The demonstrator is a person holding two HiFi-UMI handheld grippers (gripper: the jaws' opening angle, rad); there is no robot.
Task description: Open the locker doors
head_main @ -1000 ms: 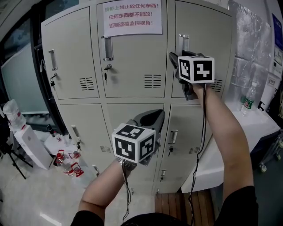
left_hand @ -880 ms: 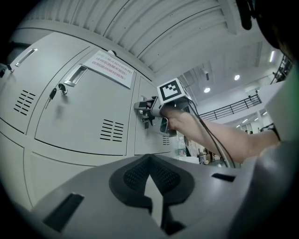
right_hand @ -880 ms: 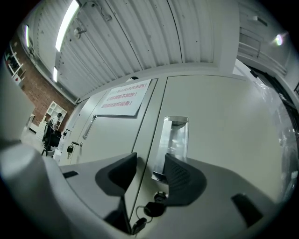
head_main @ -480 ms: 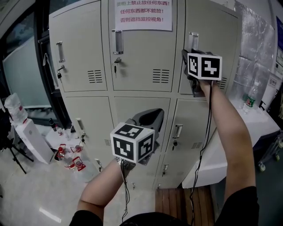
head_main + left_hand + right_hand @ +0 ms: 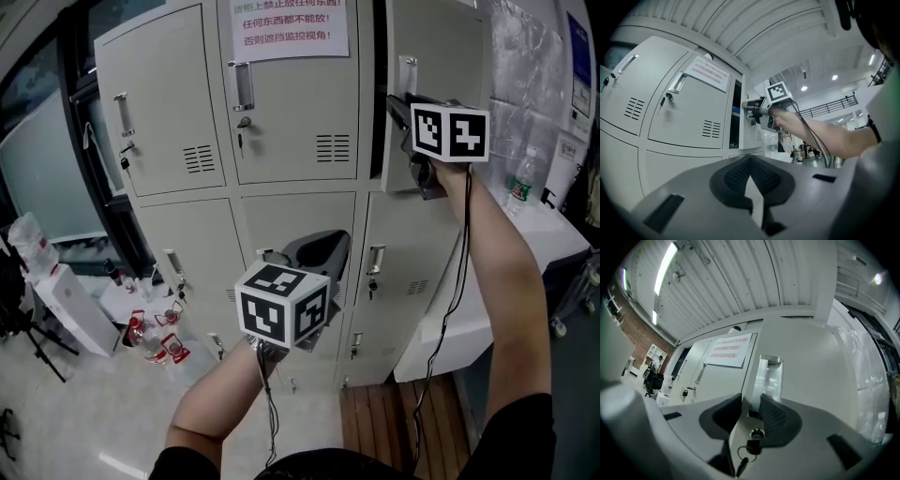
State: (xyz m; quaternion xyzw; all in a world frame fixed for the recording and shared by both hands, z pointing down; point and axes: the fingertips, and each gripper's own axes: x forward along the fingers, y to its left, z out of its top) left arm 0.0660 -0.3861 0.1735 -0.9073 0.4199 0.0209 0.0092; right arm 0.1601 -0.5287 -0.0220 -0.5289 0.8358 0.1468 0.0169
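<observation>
The grey top right locker door (image 5: 441, 56) stands ajar, with a dark gap (image 5: 380, 94) along its left edge. My right gripper (image 5: 398, 108) is at its upright metal handle (image 5: 409, 75). In the right gripper view its jaws (image 5: 751, 404) are closing on the door's edge just below the handle (image 5: 768, 376), one pad on each side, above the lock with a hanging key (image 5: 752, 446). My left gripper (image 5: 319, 246) hovers in front of the lower middle locker, shut with nothing in it (image 5: 751, 161).
The other locker doors, among them the middle one with a paper notice (image 5: 286, 26), are flush and shut. A white table (image 5: 525, 244) with a water bottle (image 5: 518, 192) stands at the right. Bottles (image 5: 150, 337) and a white box (image 5: 70, 305) lie on the floor at the left.
The top right door was flush a second ago and has swung out, showing a dark gap. My right gripper came outward and rightward with it. The left gripper has stayed where it was.
</observation>
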